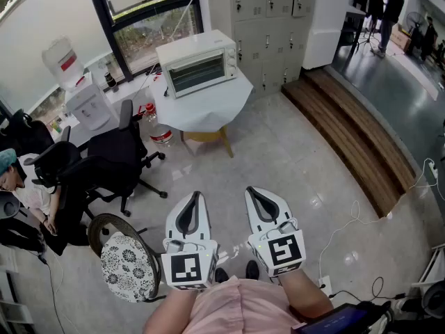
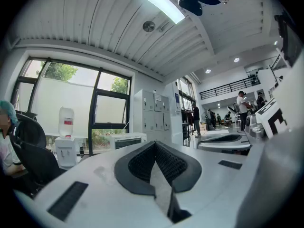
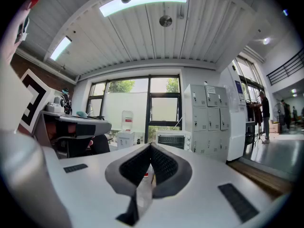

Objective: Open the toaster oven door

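A white toaster oven (image 1: 198, 62) with its glass door shut stands on a small white table (image 1: 208, 110) by the window, far ahead of me. It shows small in the left gripper view (image 2: 127, 140) and in the right gripper view (image 3: 173, 139). My left gripper (image 1: 197, 196) and right gripper (image 1: 252, 191) are held side by side low in front of me, well short of the table. Both are shut with nothing between the jaws, tips touching.
Black office chairs (image 1: 111, 155) and a patterned stool (image 1: 125, 264) stand at my left, with a seated person (image 1: 17, 186) beyond. A water dispenser (image 1: 83, 96) is by the window. Grey lockers (image 1: 268, 19) and a wooden step (image 1: 361, 138) lie at right. Cables (image 1: 348, 221) run over the floor.
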Demonstrator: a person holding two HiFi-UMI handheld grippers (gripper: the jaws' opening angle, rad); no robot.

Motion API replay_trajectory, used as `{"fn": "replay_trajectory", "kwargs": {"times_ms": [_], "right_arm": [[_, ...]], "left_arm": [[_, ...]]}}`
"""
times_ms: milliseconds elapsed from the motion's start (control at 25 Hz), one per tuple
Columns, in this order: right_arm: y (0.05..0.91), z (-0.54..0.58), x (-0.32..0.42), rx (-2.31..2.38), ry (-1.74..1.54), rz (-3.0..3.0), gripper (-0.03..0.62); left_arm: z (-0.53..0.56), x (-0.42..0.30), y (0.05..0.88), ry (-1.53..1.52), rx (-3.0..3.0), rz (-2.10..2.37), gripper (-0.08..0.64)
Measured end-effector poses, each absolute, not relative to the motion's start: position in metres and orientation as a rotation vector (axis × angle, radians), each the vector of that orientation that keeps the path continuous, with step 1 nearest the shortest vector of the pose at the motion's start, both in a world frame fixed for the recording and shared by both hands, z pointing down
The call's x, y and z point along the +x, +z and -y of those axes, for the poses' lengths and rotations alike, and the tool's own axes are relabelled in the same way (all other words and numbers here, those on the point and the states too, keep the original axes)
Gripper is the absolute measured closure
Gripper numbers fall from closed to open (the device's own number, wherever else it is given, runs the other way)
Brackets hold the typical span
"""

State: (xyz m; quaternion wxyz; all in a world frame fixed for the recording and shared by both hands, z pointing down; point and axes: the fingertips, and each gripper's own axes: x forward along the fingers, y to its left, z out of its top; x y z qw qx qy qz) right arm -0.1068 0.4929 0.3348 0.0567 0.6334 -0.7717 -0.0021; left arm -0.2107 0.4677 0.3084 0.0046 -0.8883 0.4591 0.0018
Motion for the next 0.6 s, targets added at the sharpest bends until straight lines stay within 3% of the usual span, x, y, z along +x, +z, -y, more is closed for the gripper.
{"fn": "replay_trajectory", "kwargs": {"times_ms": [600], "right_arm": [[0.352, -0.486, -0.045, 1.906, 0.087, 2.345, 0.591]], "left_arm": [[-0.461, -0.164, 0.324, -0.083, -2.752, -1.490, 0.546]]}}
